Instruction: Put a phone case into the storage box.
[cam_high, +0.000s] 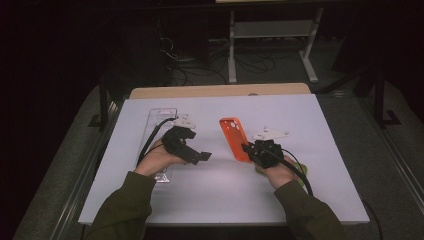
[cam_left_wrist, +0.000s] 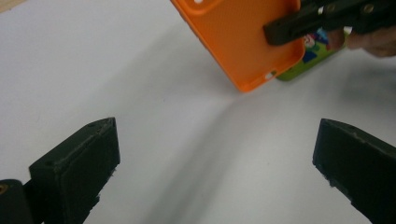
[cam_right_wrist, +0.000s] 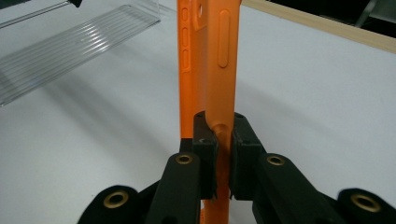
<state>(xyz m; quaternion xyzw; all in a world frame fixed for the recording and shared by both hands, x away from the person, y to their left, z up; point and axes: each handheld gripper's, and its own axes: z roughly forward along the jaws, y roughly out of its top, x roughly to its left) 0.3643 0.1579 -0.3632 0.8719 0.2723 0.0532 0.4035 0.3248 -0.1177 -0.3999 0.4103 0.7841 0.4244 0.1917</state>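
Note:
An orange phone case (cam_high: 235, 138) is held off the white table, with my right gripper (cam_high: 248, 149) shut on its near edge. In the right gripper view the case (cam_right_wrist: 210, 60) stands on edge between the two black pads (cam_right_wrist: 205, 142), which pinch its wall. The left gripper view shows the same case (cam_left_wrist: 240, 39) from its hollow side, clamped by the right gripper (cam_left_wrist: 280, 32). My left gripper (cam_high: 200, 156) hovers open to the left of the case, jaws wide apart with nothing between them (cam_left_wrist: 215, 172).
A clear ribbed plastic tray (cam_high: 159, 131) lies along the left side of the white table top (cam_high: 210, 200). A green patterned object (cam_left_wrist: 310, 56) lies under the right hand. Beyond the table's wooden far edge stand dark floor cables and a white desk frame (cam_high: 270, 30).

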